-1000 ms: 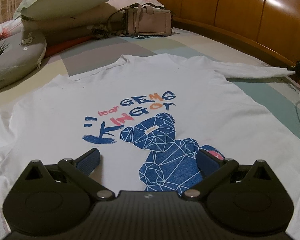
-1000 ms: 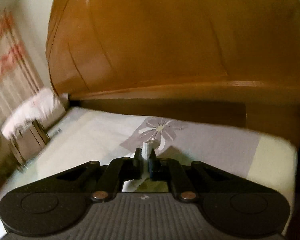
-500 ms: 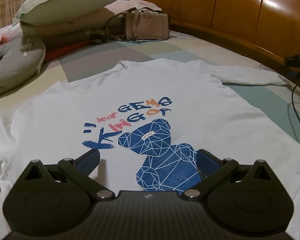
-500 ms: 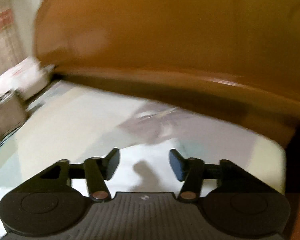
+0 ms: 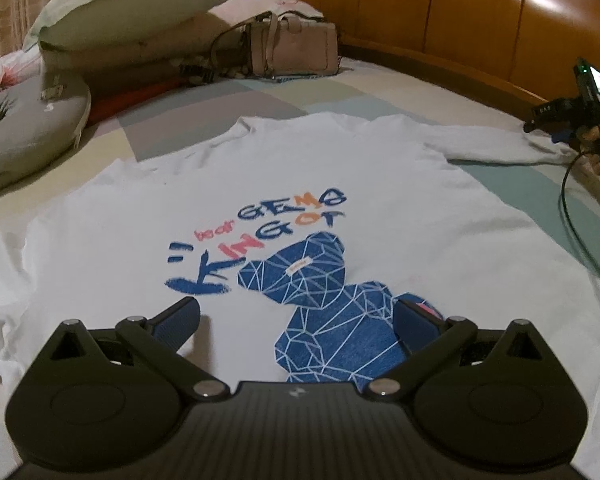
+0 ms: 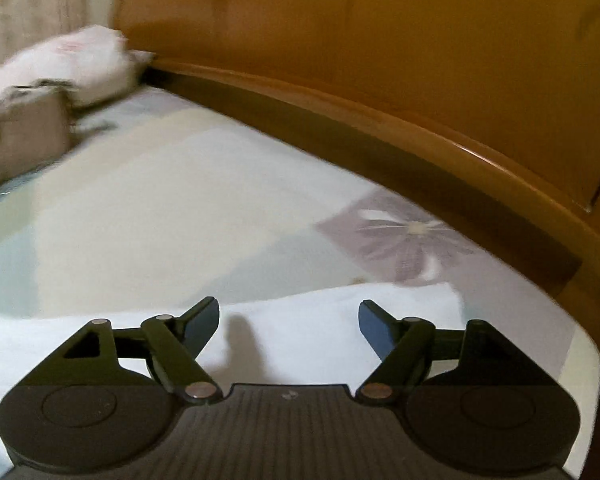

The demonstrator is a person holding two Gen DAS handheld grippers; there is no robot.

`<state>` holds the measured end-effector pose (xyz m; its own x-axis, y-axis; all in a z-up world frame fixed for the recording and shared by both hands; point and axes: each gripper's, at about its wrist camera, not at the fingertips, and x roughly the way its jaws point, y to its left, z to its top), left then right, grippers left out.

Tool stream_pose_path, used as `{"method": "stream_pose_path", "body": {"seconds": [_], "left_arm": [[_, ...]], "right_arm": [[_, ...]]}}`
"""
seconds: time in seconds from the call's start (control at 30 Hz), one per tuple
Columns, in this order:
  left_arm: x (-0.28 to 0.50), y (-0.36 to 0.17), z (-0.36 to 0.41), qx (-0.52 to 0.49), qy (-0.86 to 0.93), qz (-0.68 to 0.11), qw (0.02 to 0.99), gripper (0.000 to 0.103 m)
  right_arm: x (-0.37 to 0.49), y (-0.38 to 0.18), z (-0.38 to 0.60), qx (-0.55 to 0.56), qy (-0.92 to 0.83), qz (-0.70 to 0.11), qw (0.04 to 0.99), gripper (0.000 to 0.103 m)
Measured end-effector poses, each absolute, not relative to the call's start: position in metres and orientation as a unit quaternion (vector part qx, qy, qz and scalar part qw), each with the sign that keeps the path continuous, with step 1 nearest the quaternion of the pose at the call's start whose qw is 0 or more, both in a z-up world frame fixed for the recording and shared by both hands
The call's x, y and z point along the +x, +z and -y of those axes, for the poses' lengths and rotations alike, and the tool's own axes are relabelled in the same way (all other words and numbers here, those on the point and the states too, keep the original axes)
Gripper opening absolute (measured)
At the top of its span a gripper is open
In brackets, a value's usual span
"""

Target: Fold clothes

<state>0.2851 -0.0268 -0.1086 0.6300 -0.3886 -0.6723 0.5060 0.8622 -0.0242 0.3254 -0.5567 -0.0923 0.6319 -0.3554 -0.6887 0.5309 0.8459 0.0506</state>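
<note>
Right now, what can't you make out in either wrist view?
- Shirt hem: left view, hidden behind the left gripper body.
- Shirt's left sleeve: left view, cut off by the frame edge.
- Right gripper: left view, at the edge and small, so its jaws are unreadable there. In the right view it stands open over the sleeve.
- Bag and pillow: right view, motion-blurred.

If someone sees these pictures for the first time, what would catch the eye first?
A white shirt with a blue bear print lies spread flat on the bed. Behind it, a beige handbag stands near the pillows, under a glossy wooden headboard.
</note>
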Motion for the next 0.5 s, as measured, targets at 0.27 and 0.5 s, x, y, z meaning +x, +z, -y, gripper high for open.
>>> {"method": "stream_pose_path", "body": {"seconds": [0.27,0.5], "left_arm": [[0.283,-0.102,0.027,0.084,-0.251,-0.347,0.9,0.102],[0.282,-0.095,0.025,0.086,-0.246,-0.34,0.904,0.102]], "right_arm": [[0.283,-0.114,0.51,0.085,-0.209,-0.373,0.9,0.095],[0.328,-0.075,0.48,0.128,-0.172,-0.386,0.897,0.101]]}}
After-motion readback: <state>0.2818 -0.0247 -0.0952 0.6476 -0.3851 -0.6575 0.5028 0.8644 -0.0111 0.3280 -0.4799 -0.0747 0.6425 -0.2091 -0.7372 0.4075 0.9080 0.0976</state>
